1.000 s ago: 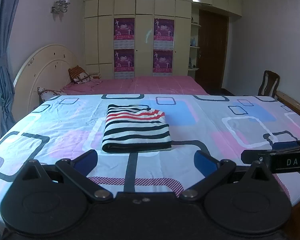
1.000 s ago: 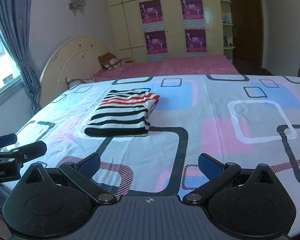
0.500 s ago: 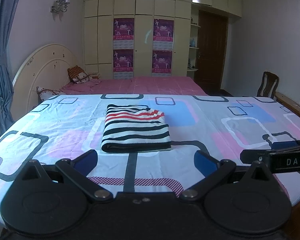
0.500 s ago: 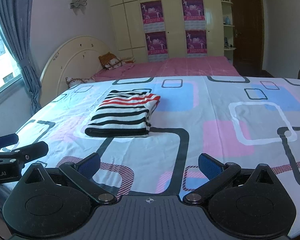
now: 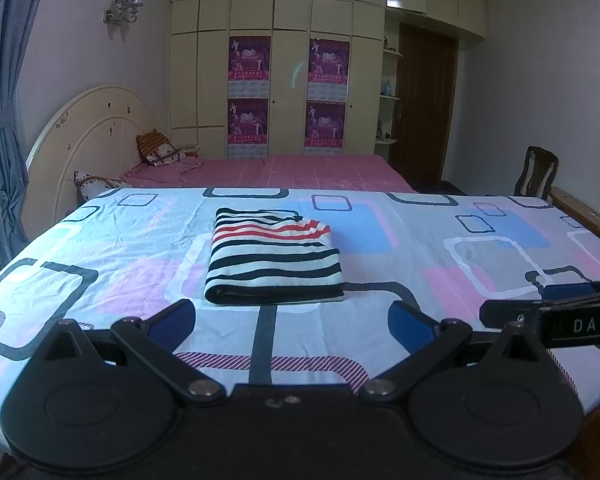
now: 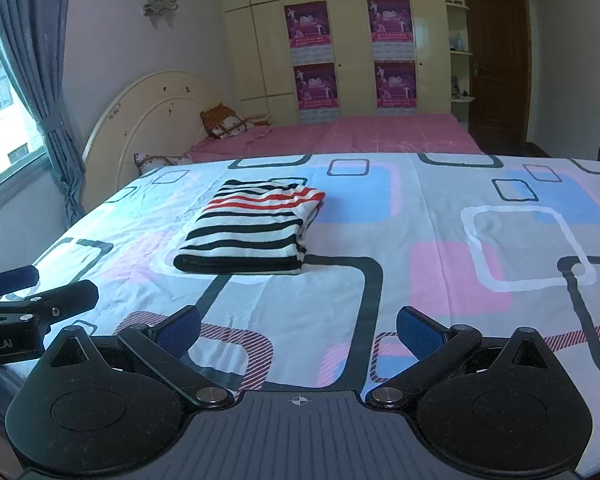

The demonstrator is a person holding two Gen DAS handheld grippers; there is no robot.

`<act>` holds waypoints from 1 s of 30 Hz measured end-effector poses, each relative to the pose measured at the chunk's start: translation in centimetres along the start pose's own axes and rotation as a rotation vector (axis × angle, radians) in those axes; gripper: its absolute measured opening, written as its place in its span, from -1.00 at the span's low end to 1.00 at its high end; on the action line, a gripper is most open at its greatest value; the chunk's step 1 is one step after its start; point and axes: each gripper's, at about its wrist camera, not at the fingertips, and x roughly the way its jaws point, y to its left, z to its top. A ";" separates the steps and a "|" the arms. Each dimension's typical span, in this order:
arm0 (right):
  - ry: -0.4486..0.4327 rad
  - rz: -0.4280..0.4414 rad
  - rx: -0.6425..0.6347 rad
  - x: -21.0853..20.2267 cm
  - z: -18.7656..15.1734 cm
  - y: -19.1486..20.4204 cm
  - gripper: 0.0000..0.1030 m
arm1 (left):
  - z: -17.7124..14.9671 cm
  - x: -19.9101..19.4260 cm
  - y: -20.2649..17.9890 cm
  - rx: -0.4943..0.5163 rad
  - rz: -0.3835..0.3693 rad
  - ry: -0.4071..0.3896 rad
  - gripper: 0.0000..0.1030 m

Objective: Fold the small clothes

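Striped shirt (image 5: 274, 258) lying folded on bedsheet (image 5: 380, 296), fold layers hiding inside. Left gripper (image 5: 290, 320) and right gripper (image 6: 298, 328) hovering released, empty, well apart from shirt; bodies cut off by frame edge.

I see almost no change. My right tool (image 6: 298, 330) sits a tiny bit lower, so the striped shirt (image 6: 252, 228) looks a little higher up. My left tool (image 5: 292, 320) looks the same.

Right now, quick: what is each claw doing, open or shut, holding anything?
Left claw: open, holding nothing, short of the folded striped garment.
Right claw: open, holding nothing, over the patterned bedsheet.
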 end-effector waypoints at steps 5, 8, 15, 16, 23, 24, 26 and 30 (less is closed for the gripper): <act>-0.006 0.005 0.002 0.0 0.1 0.1 0.99 | 0.0 -0.1 0.1 -0.010 -0.006 -0.001 0.99; -0.004 0.005 0.001 0.0 0.1 0.1 0.99 | 0.0 0.0 0.3 -0.013 -0.011 0.001 0.99; -0.002 0.006 -0.003 0.1 0.1 0.2 0.99 | -0.1 -0.2 0.5 -0.015 -0.009 0.000 0.99; -0.001 0.006 -0.004 0.1 0.1 0.3 0.99 | -0.1 -0.2 0.5 -0.016 -0.008 -0.001 0.99; -0.004 0.010 -0.004 0.2 0.1 0.2 0.99 | -0.2 -0.3 0.8 -0.023 -0.005 -0.005 0.99; -0.004 0.011 -0.006 0.2 0.1 0.2 0.99 | -0.2 -0.3 0.8 -0.023 -0.004 -0.005 0.99; -0.002 0.011 -0.005 0.3 0.1 0.1 0.99 | -0.2 -0.3 0.9 -0.022 -0.005 -0.005 0.99; -0.002 0.013 -0.006 0.3 0.1 0.1 0.99 | -0.2 -0.3 0.9 -0.023 -0.001 -0.005 0.99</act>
